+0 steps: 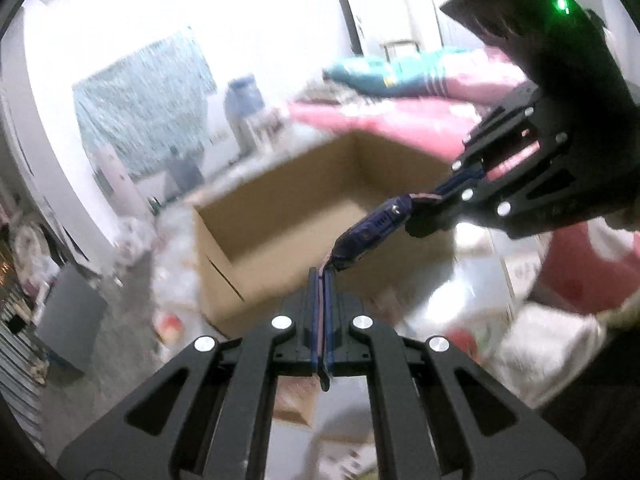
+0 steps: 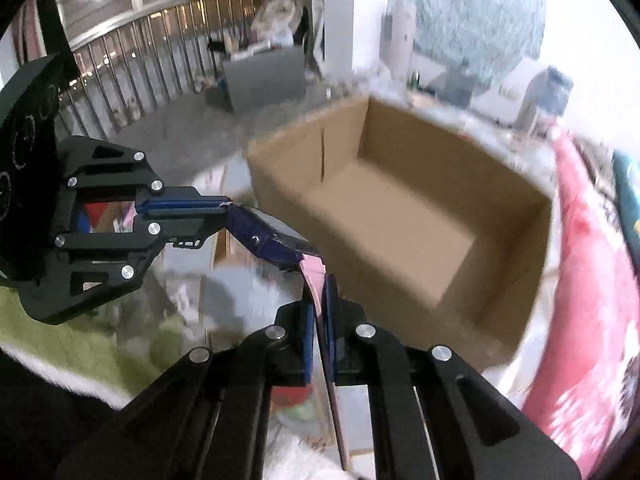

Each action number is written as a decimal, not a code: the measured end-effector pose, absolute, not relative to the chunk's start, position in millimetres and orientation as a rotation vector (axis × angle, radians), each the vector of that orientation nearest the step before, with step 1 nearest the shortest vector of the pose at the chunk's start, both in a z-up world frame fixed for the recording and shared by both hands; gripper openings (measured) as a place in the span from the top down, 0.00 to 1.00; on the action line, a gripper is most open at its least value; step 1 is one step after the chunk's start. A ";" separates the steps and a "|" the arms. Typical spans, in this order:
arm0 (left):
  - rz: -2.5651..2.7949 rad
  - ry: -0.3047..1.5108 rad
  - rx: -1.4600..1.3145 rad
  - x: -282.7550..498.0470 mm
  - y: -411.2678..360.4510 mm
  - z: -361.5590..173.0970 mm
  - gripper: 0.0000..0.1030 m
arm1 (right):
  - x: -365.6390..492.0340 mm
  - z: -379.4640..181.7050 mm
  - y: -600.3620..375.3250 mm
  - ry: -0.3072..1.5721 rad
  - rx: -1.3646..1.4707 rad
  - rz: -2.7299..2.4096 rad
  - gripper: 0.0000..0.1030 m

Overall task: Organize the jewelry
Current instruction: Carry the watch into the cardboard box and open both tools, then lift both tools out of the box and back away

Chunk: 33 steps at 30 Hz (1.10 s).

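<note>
From your left wrist view, your left gripper (image 1: 321, 280) is clamped on one strap of the blue wristwatch (image 1: 370, 232), which hangs over the open cardboard box (image 1: 224, 236). From the right wrist view, your right gripper (image 2: 319, 292) pinches the other, pink-lined strap near the box's left wall; keep both grips level and lower together before releasing inside.

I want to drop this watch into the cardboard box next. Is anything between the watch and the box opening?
Nothing visible is. The watch hangs between the left gripper and right gripper, each shut on a strap end, in front of the open cardboard box, whose visible inside looks bare.
</note>
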<state>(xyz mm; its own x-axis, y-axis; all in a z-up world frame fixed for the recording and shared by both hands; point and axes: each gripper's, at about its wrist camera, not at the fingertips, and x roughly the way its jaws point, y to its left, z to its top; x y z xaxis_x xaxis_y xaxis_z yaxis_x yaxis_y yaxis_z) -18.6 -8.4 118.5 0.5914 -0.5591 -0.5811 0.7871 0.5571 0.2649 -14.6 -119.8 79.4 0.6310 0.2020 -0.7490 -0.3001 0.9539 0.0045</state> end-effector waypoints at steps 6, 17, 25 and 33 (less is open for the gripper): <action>-0.847 0.525 0.466 52.3 -37.7 159.2 0.98 | 57.9 90.2 -158.5 0.940 0.019 0.374 0.94; -0.836 1.009 0.496 191.5 -114.9 77.2 0.98 | 185.9 -6.1 -223.1 1.338 0.284 0.339 0.92; -0.701 1.033 0.534 232.2 -135.5 49.1 0.82 | 223.1 -24.9 -232.5 1.321 0.189 0.171 0.60; -0.649 0.953 0.384 231.8 -101.4 81.3 0.58 | 224.5 -9.5 -238.8 1.207 0.171 0.173 0.60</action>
<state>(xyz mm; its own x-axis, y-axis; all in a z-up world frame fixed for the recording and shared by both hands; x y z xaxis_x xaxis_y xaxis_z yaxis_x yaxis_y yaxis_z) 231.8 -101.4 81.3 0.4133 -0.3392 -0.8451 0.6620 0.7492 0.0230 224.5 -238.8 -9.5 0.3460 0.2231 -0.9113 -0.0420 0.9740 0.2225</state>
